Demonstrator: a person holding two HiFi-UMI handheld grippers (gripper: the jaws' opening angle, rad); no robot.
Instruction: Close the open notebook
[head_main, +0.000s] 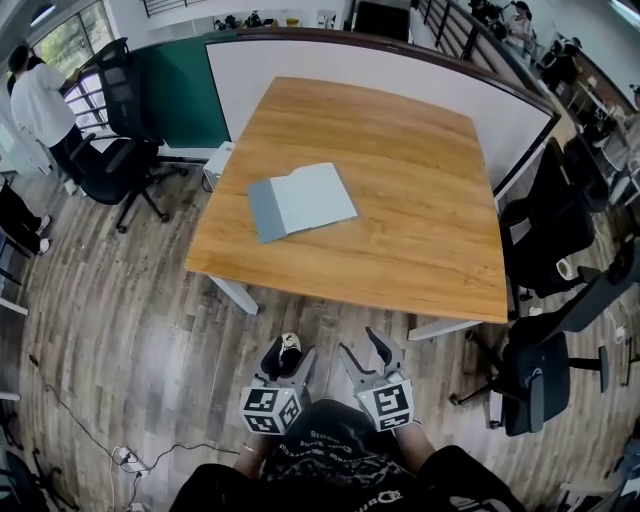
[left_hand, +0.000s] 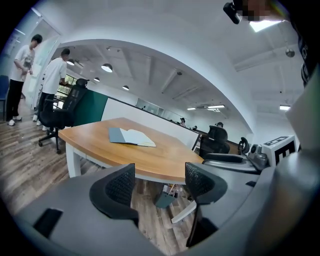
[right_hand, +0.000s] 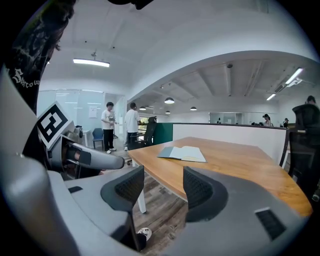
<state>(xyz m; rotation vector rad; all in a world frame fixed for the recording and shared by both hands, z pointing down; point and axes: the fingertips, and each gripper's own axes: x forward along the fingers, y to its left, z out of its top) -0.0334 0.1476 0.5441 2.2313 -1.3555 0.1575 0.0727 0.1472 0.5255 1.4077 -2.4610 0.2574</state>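
Head view: the open notebook is seen flat on the wooden table, left of centre, grey cover to the left, pale pages to the right. The left gripper and right gripper are held low, short of the near table edge and well apart from the book. Closing has not yet been started.

Left gripper view: the jaws are spread, with nothing between them but floor. The notebook is seen far off on the tabletop.

Right gripper view: the jaws stand wide apart and empty. The notebook is seen beyond the table corner.

Risks, as judged: the book could be shoved along the smooth wood instead of being flipped if one side is not pinned; pages could be creased if only a few leaves are caught.

An office chair at the left and black chairs at the right are off the path. People stand far away. Only the near table edge lies between.
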